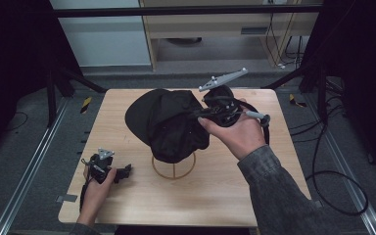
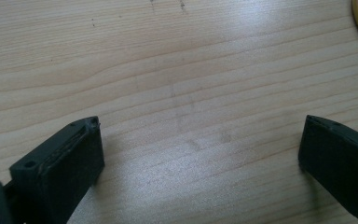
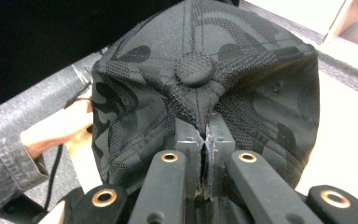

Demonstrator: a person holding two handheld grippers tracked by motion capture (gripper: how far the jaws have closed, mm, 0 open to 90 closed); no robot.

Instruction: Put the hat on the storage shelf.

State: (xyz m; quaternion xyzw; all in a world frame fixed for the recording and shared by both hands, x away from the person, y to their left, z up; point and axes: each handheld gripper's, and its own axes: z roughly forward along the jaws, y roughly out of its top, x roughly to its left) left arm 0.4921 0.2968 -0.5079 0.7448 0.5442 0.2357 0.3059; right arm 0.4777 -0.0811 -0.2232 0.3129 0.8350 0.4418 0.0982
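The right gripper (image 3: pixel 206 140) pinches a fold of the black camo cap (image 3: pixel 205 79) just below its crown button (image 3: pixel 195 68), jaws pressed together on the fabric. From the high view the cap (image 1: pixel 169 122) hangs over a wire stand (image 1: pixel 174 169) at mid-table. The left gripper (image 2: pixel 200 140) rests low over the wooden table (image 2: pixel 177 60), jaws spread wide

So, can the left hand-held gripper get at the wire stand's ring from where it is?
Probably yes: the left hand-held gripper is open near the ring, with bare table between them.
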